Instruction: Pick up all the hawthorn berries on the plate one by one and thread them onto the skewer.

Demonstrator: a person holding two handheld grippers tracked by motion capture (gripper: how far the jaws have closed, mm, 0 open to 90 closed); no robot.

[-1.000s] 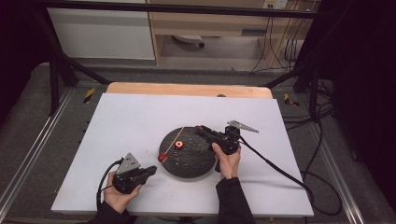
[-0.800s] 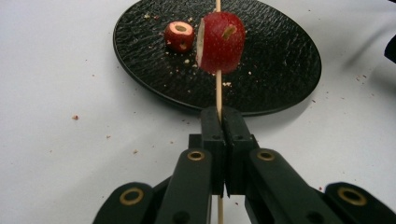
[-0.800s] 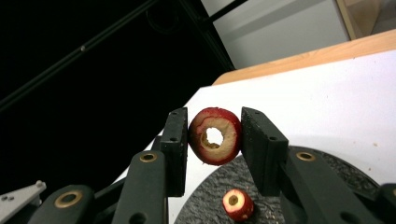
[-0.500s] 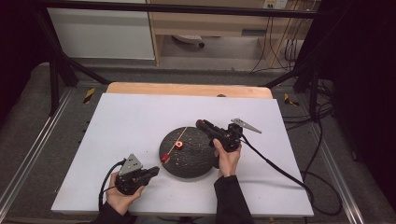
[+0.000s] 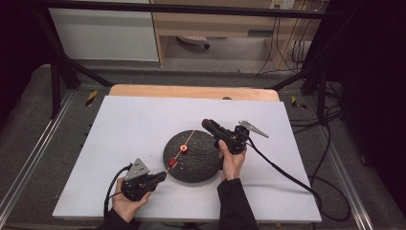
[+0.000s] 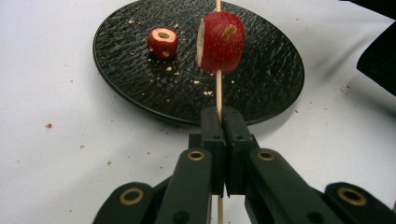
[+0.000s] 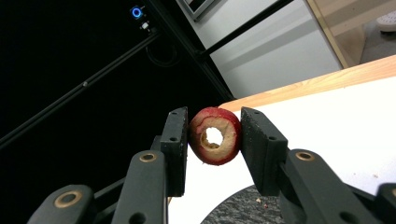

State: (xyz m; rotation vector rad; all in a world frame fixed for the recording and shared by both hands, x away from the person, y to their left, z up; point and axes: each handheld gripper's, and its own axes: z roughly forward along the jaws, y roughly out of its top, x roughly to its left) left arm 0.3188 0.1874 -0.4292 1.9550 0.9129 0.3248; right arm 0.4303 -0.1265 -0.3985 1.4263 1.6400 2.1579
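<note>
Wooden skewer (image 6: 218, 88) clamped at near end in left tool (image 6: 223, 122), jaws fully closed on it; stick rises over black plate (image 6: 261, 88). Red fruit piece (image 6: 222, 43) threaded on skewer, just beyond left tool. Second cored piece (image 6: 162, 43) lies on plate. Right tool (image 7: 214, 140) pinches cored red fruit ring (image 7: 215, 136) between its pads, raised above white surface (image 5: 129, 129), near skewer's far tip.

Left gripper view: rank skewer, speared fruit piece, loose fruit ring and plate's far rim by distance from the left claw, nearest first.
1. Skewer: clamped in the shut left claw.
2. Speared fruit piece: on the skewer, just above the claw.
3. Loose fruit ring: lying on the plate, farther left.
4. Plate's far rim: top, beyond both pieces.
</note>
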